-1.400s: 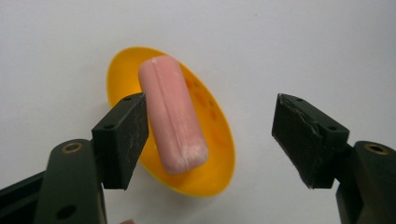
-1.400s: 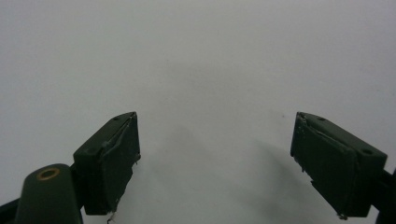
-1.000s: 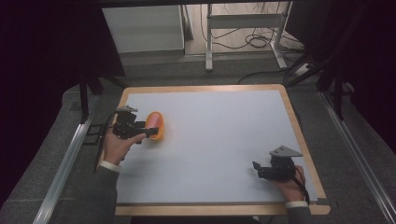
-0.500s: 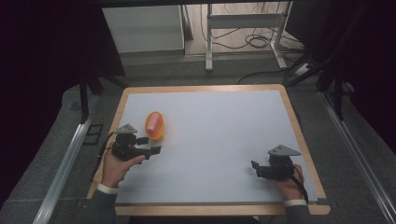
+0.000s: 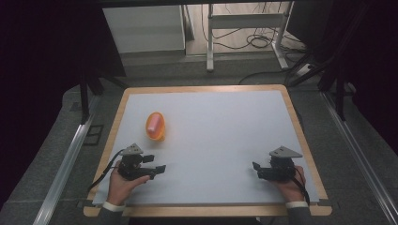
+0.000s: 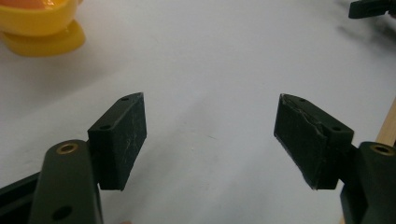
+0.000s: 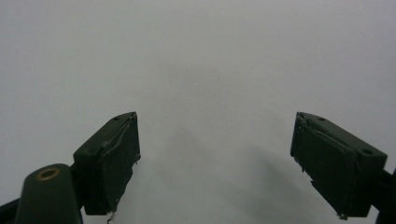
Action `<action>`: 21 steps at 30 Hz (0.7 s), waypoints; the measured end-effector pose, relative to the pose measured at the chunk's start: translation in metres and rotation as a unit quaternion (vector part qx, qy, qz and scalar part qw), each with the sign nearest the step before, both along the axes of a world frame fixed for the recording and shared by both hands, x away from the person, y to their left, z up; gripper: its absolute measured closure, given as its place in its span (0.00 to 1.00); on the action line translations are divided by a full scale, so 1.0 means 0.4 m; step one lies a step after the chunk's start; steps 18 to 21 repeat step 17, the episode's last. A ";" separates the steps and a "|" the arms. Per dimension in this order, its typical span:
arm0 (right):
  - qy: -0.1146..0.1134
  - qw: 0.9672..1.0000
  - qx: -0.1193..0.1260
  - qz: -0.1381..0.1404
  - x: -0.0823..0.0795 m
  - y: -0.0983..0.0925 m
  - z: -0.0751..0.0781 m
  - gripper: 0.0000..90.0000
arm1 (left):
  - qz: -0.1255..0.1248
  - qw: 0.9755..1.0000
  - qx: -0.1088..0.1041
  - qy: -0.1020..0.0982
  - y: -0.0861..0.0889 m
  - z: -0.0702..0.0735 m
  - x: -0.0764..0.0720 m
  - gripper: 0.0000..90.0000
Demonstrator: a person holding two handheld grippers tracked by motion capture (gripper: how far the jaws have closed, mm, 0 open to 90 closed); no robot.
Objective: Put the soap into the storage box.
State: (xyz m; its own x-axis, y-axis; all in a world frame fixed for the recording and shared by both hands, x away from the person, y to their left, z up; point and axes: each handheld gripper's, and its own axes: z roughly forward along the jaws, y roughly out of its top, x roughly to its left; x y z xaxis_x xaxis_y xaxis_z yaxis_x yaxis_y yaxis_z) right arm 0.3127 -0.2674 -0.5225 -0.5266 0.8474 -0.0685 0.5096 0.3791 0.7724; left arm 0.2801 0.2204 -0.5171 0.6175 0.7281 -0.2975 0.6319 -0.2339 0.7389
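Note:
A yellow-orange cup (image 5: pixel 155 125) holding something pinkish stands on the white table top (image 5: pixel 220 136), left of centre. Its yellow base (image 6: pixel 39 35) fills the top left corner of the left gripper view. My left gripper (image 5: pixel 159 165) sits low at the near left of the table, a short way in front of the cup and apart from it, jaws open with bare table between them (image 6: pixel 210 140). My right gripper (image 5: pixel 256 168) rests at the near right, pointing left, jaws open over bare white surface (image 7: pixel 215 158).
The white top has a wooden rim (image 5: pixel 202 88). Metal rails (image 5: pixel 65 159) run along both sides. Beyond the far edge stand a white cabinet (image 5: pixel 141 28), a metal frame (image 5: pixel 211 37) and floor cables (image 5: pixel 258 40). The right gripper's tip (image 6: pixel 371 7) shows far off in the left gripper view.
My left gripper has let go of the cup and drawn back toward the near edge, sinking to the table. The cup stays where it was set. The right gripper has kept still.

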 end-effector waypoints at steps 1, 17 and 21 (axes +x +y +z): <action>0.000 1.000 0.000 0.000 0.000 0.000 0.000 0.17 | -0.002 1.000 0.009 0.005 -0.003 -0.006 0.002 0.29; -0.007 1.000 0.007 0.007 -0.003 0.003 0.011 0.17 | 0.008 1.000 0.006 -0.003 0.000 -0.001 -0.002 0.29; -0.007 1.000 0.007 0.007 -0.003 0.003 0.011 0.17 | 0.008 1.000 0.006 -0.003 0.000 -0.001 -0.002 0.29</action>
